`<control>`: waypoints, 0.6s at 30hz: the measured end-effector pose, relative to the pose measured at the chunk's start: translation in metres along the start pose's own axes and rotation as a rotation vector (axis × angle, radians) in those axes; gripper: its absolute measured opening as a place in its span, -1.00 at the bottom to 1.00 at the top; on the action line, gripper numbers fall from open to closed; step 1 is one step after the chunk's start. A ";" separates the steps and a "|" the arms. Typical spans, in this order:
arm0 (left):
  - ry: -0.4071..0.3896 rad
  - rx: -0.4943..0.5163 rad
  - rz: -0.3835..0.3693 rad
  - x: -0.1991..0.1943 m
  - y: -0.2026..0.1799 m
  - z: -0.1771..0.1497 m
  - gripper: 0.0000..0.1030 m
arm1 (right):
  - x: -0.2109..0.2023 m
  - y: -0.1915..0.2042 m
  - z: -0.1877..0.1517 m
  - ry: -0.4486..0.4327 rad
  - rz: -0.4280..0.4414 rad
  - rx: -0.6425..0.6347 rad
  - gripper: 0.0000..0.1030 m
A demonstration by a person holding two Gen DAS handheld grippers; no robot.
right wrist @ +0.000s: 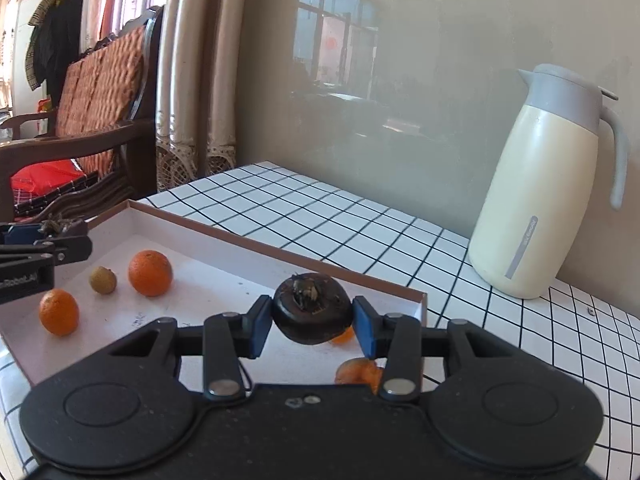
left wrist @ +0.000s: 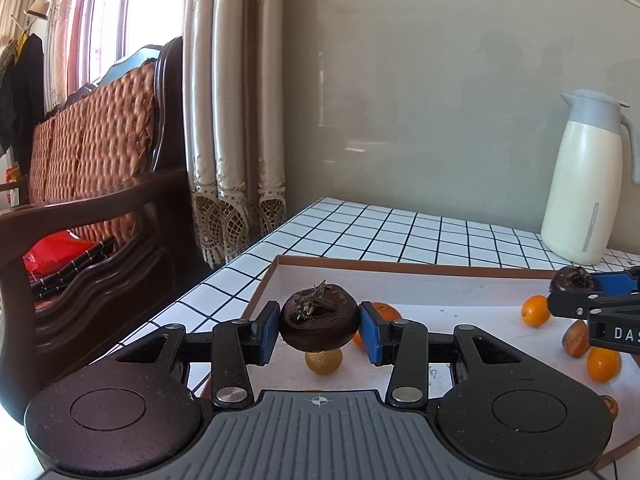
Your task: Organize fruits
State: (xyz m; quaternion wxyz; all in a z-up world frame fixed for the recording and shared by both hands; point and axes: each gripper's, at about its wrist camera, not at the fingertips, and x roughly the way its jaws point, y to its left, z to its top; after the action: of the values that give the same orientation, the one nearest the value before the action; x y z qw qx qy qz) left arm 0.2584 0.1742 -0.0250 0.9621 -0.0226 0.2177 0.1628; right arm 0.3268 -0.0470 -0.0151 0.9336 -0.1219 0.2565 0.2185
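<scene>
My left gripper (left wrist: 319, 326) is shut on a dark brown round fruit (left wrist: 319, 322) with a dry stem and holds it above the white tray (left wrist: 420, 280). My right gripper (right wrist: 313, 322) is shut on a second dark brown fruit (right wrist: 313, 308), also above the tray (right wrist: 224, 248); it shows at the right of the left wrist view (left wrist: 572, 279). Oranges (left wrist: 535, 311) (right wrist: 150, 273) (right wrist: 59, 312), a small yellowish fruit (left wrist: 324, 361) (right wrist: 103, 279) and a reddish-brown fruit (left wrist: 576, 338) lie in the tray.
The tray sits on a table (right wrist: 360, 216) with a white black-grid cloth. A cream and grey jug (right wrist: 544, 184) (left wrist: 586, 176) stands at the back right by the wall. A wooden sofa (left wrist: 96, 184) and curtains (left wrist: 228, 120) stand past the table's left edge.
</scene>
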 end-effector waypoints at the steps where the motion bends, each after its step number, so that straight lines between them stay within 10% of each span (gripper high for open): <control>1: 0.010 -0.004 -0.003 0.002 0.001 0.000 -0.16 | 0.003 -0.003 0.000 0.011 0.002 0.002 -0.21; 3: 0.010 0.000 0.014 0.004 0.000 -0.003 0.06 | 0.000 -0.007 -0.003 -0.044 -0.066 0.001 0.72; 4: -0.008 0.003 0.034 0.002 -0.001 -0.005 0.86 | -0.005 -0.009 -0.006 -0.100 -0.123 0.012 0.89; 18: -0.092 0.008 0.056 -0.010 0.000 -0.007 1.00 | -0.009 -0.010 -0.007 -0.115 -0.095 0.014 0.89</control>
State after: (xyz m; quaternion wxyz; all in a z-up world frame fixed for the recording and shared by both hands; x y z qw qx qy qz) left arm 0.2468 0.1700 -0.0274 0.9662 -0.0055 0.1746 0.1896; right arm 0.3215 -0.0617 -0.0152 0.9570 -0.1148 0.1976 0.1788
